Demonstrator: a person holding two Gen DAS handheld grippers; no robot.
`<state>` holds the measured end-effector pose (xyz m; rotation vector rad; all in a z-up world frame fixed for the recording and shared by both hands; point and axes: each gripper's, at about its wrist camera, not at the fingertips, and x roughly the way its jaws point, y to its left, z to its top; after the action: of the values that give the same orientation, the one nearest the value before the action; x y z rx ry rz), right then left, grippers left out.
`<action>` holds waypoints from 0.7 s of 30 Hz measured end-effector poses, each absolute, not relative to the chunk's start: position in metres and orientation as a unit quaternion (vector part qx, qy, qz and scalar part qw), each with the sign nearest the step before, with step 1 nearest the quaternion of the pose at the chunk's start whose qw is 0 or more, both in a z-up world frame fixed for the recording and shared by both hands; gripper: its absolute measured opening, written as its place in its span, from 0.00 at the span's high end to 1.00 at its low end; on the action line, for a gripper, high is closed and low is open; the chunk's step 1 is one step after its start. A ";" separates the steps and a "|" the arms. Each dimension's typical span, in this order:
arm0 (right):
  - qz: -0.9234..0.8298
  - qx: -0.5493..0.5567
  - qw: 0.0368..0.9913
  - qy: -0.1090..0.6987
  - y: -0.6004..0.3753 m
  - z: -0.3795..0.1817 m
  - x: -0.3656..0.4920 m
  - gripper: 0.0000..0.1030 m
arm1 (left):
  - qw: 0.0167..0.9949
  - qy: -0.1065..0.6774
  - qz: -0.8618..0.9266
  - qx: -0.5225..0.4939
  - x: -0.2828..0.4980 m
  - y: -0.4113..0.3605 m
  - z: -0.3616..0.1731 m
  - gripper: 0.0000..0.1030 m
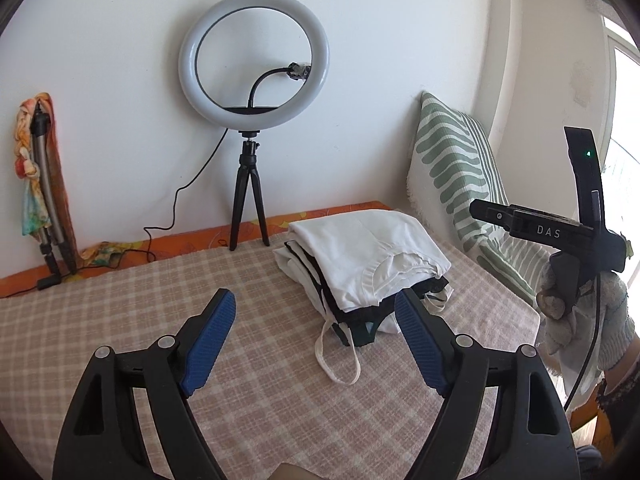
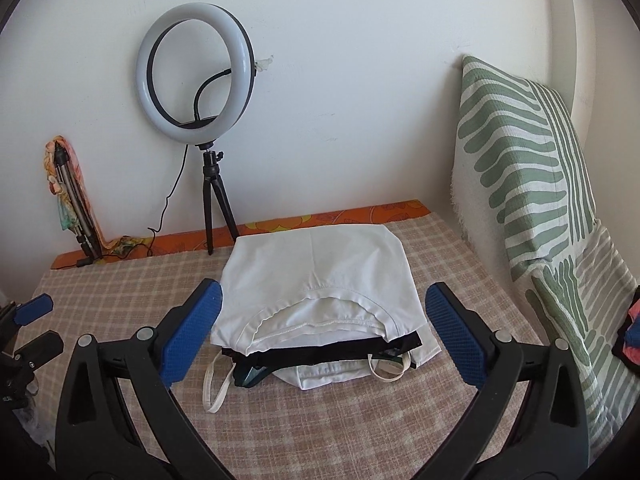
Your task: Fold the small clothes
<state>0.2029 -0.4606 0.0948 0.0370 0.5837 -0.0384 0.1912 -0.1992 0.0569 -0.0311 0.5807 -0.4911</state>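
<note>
A stack of folded clothes (image 2: 320,304) lies at the centre of the right wrist view, on a checked cover (image 2: 304,432) spread over what looks like a bed or low platform; which of the two cannot be told. The top piece is a white garment (image 2: 316,272), folded flat with its hem toward the camera, squared over a black piece (image 2: 320,350) and further white layers beneath. White straps (image 2: 218,388) trail loose from the lower left of the pile, so the lower layers are less tidy than the top one. The right gripper (image 2: 320,332) hangs with its jaws wide apart, one blue pad to either side of the near edge of the stack, touching nothing — a position that suits either pressing the pile flat or lifting it. The left gripper (image 1: 314,336) is also spread and empty, its right pad just beside the pile at centre right of the left wrist view. A ring light (image 2: 196,76) on a tripod stands against the wall at upper left, clear of the work; a green striped cushion (image 2: 528,168) leans at right. Judged from the layout, folding of this pile is near done — the straps remain to tuck.
</note>
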 end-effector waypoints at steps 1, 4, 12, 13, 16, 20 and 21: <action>-0.014 0.019 0.958 0.287 -0.455 0.092 0.195 0.00 | 0.930 0.281 -0.238 -0.010 0.186 -0.196 0.056 0.20; -0.007 0.021 0.958 0.287 -0.439 0.082 0.178 0.00 | 0.931 0.282 -0.233 -0.002 0.172 -0.187 0.052 0.19; -0.013 0.015 0.960 0.280 -0.406 0.053 0.151 0.00 | 0.932 0.289 -0.219 0.020 0.146 -0.169 0.032 0.15; -0.019 0.012 0.960 0.280 -0.402 0.049 0.149 0.00 | 0.932 0.291 -0.215 0.020 0.143 -0.167 0.029 0.15; -0.026 0.012 0.961 0.274 -0.395 0.038 0.143 0.00 | 0.933 0.295 -0.203 0.023 0.140 -0.162 0.021 0.15; -0.025 0.015 0.960 0.277 -0.388 0.023 0.140 0.00 | 0.932 0.303 -0.197 0.029 0.140 -0.157 0.009 0.00; -0.026 0.015 0.961 0.276 -0.387 0.021 0.140 0.00 | 0.930 0.306 -0.200 0.028 0.141 -0.156 0.006 0.00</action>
<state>0.1397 -0.3867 0.0212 0.0300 0.5603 -0.0528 0.1411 -0.1562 0.0063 0.0579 0.6269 -0.4089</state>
